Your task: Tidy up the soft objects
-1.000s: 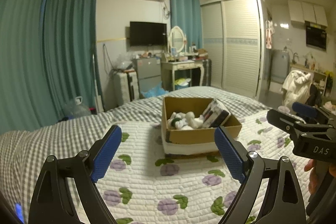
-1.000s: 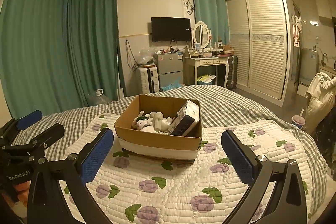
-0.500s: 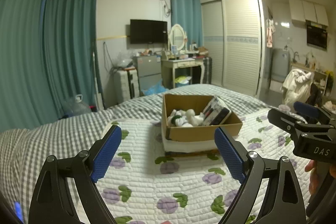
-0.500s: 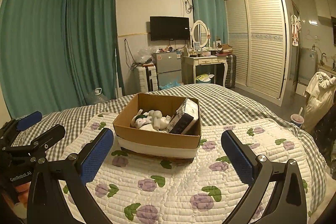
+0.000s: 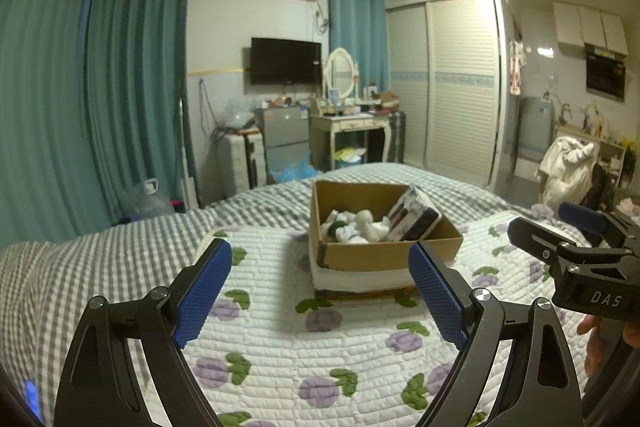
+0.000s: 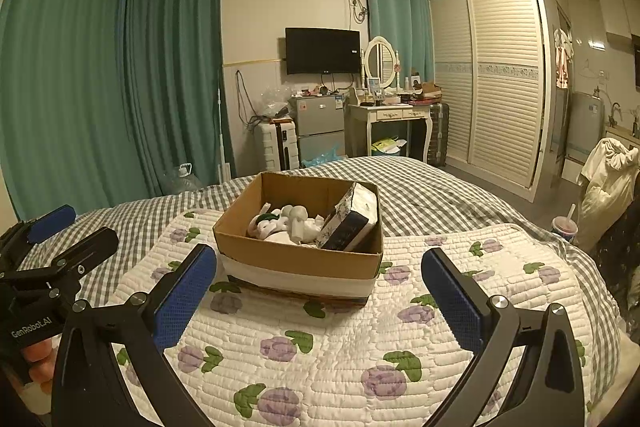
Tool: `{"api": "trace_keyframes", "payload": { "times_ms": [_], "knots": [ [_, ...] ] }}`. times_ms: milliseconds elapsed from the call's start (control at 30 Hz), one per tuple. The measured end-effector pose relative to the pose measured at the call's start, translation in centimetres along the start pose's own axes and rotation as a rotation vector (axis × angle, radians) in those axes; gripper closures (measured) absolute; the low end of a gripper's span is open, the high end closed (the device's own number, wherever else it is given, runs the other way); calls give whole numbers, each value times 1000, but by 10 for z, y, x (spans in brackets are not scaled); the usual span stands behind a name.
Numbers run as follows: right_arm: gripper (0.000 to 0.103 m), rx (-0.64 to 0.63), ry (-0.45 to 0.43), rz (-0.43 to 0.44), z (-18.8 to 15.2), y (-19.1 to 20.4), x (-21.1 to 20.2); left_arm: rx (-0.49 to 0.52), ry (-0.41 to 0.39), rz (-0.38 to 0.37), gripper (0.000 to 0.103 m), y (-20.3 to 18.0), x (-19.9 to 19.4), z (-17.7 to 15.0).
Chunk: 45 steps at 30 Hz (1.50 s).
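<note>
A brown cardboard box (image 5: 384, 255) (image 6: 288, 259) stands on the floral quilt on the bed, ahead of both grippers. Inside lie white soft toys (image 5: 356, 227) (image 6: 288, 223) and a dark-and-white packet (image 5: 416, 219) (image 6: 352, 223) leaning against the right wall. My left gripper (image 5: 320, 287) is open and empty, held above the quilt short of the box. My right gripper (image 6: 320, 287) is open and empty, also short of the box. Each gripper shows at the edge of the other's view.
The white floral quilt (image 6: 320, 347) lies over a grey checked bedspread (image 5: 100, 259). Beyond the bed stand teal curtains, a suitcase (image 6: 278, 147), a small fridge, a dressing table (image 6: 392, 123) and a slatted wardrobe. A cup with a straw (image 6: 564, 227) stands at right.
Both grippers have drifted slightly back and up from the box; the view tilts a little higher. Jaws stay open.
</note>
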State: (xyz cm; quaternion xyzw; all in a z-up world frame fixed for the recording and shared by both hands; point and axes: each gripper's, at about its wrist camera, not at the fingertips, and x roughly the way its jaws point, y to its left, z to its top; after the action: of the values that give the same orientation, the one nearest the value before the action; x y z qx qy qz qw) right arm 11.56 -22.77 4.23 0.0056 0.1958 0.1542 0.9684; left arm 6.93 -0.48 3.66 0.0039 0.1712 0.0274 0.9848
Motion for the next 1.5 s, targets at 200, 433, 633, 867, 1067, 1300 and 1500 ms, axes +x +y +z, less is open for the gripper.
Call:
{"api": "trace_keyframes", "payload": {
  "times_ms": [200,433,633,867,1067,1300,1500],
  "knots": [
    [0,-1,3,-1,0,0,1,4,2,2,12,-4,-2,1],
    [0,1,4,-2,-2,-2,1,0,4,2,12,-4,-2,2],
    [0,2,4,0,-2,-1,1,0,2,2,12,-4,-2,1],
    [0,-2,8,2,-3,2,1,-2,2,4,12,-5,-2,1],
    [0,0,9,3,-3,2,2,-3,2,3,12,-5,-2,1],
    [0,2,11,1,-3,2,2,-4,2,4,12,-5,-2,1],
    [0,1,12,-1,-4,2,2,-5,1,2,12,-5,-2,0]
  ]
}}
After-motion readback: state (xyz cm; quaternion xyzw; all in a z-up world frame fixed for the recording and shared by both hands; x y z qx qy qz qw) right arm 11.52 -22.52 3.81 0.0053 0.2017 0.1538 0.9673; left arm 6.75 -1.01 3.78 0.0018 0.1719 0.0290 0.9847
